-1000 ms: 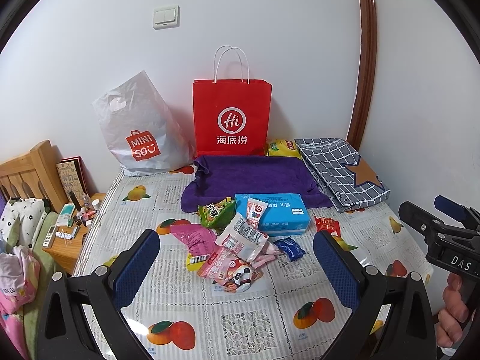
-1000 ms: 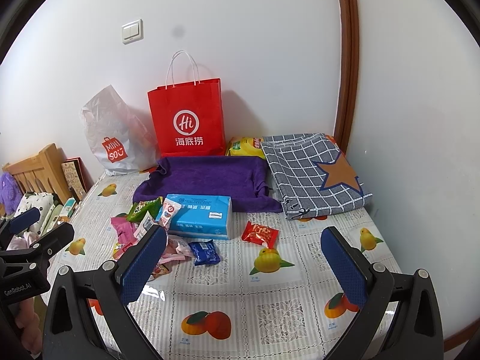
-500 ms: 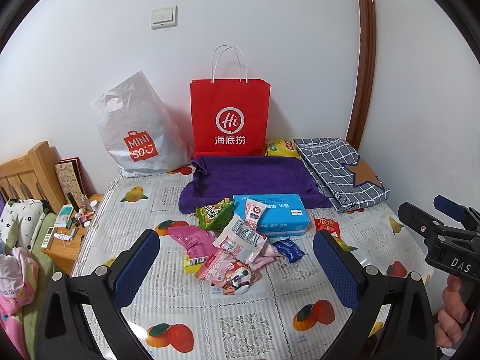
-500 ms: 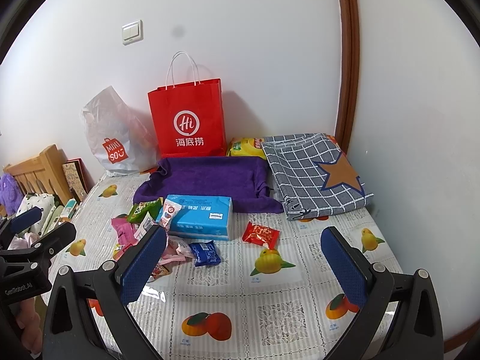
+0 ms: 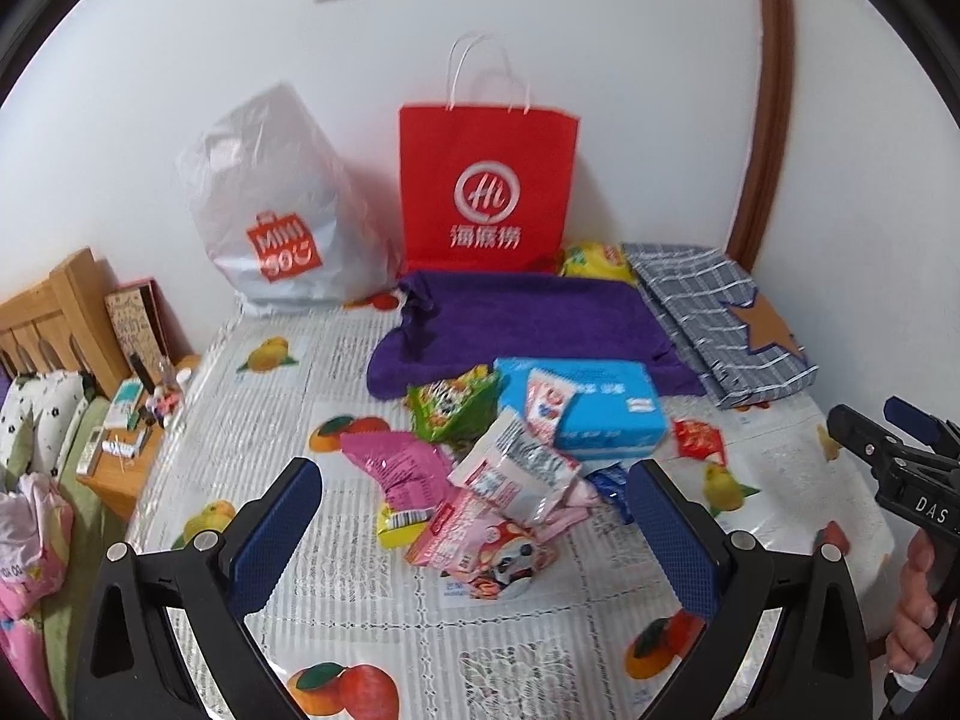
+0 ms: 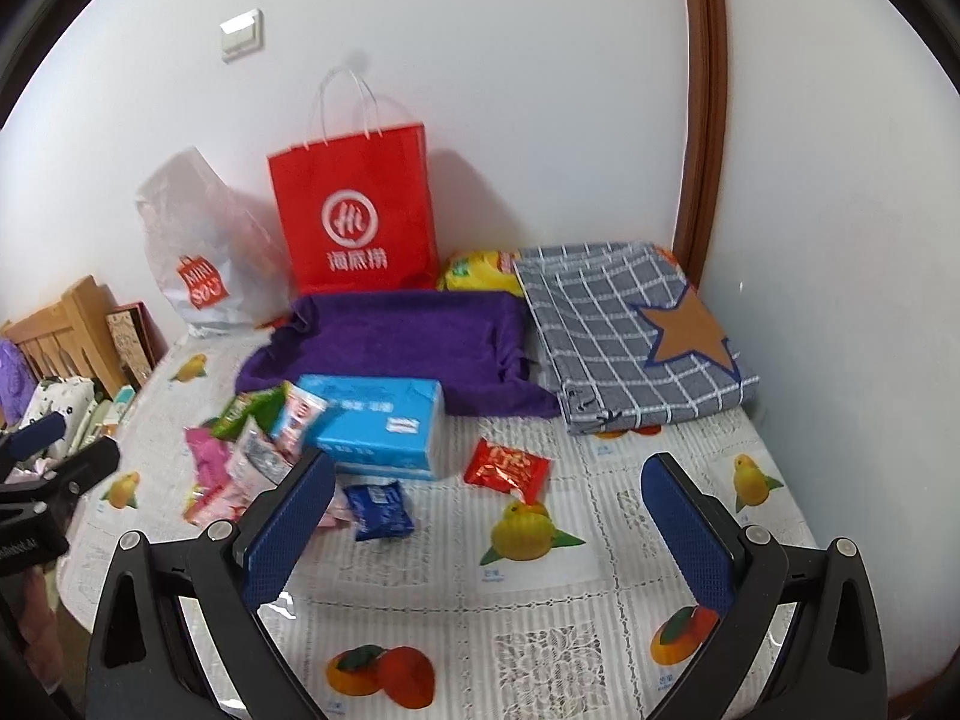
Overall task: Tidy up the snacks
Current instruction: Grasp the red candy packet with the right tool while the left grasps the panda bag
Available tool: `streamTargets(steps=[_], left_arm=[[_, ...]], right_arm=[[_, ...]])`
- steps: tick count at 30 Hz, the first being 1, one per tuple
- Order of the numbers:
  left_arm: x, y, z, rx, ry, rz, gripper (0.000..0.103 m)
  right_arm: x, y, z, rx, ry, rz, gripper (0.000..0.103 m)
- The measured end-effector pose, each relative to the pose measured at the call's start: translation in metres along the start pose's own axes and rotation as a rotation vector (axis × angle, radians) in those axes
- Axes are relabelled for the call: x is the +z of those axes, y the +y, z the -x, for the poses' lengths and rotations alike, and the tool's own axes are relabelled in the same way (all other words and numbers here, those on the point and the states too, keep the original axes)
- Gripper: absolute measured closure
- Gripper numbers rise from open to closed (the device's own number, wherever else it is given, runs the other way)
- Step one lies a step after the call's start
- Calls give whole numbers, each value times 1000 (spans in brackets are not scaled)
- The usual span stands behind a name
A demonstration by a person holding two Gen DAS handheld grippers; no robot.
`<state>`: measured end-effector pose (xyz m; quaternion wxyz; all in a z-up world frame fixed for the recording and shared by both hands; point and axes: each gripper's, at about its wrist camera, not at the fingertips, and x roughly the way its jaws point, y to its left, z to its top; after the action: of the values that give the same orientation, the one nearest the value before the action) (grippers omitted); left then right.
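A heap of snack packets (image 5: 498,498) lies mid-table: pink, white, green, and a red-and-pink one in front. Behind it sits a blue tissue box (image 5: 594,414) (image 6: 378,426). A red packet (image 6: 507,468) and a dark blue packet (image 6: 381,507) lie apart on the fruit-print cloth (image 6: 540,630). A red paper bag (image 5: 486,192) (image 6: 357,216) stands at the wall. My left gripper (image 5: 474,516) hangs open just short of the heap, holding nothing. My right gripper (image 6: 489,516) is open over the cloth, near the dark blue and red packets.
A white plastic bag (image 5: 276,210) leans beside the red bag. A purple towel (image 6: 396,342), a checked cloth with a star (image 6: 630,324) and a yellow packet (image 6: 480,270) lie at the back. A wooden bed frame (image 5: 48,318) and cluttered stand (image 5: 126,444) sit left.
Both grippers have moved forward toward the snacks, which now look larger; the right view has also tilted. Nothing on the table has shifted and both stay open.
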<state>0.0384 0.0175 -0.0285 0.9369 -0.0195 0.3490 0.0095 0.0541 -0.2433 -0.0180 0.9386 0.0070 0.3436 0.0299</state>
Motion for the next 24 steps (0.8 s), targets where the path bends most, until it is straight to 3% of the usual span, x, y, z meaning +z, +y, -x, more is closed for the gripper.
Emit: streamTargets(steps=[13,24], left_arm=[[-2,26,-69,26,112,41,4],[9,41,-94,9,130,42,4]], right_arm=[[-22,-27,-110,6,174,-71,21],[-17,-24,-193,0,279,-116,21]])
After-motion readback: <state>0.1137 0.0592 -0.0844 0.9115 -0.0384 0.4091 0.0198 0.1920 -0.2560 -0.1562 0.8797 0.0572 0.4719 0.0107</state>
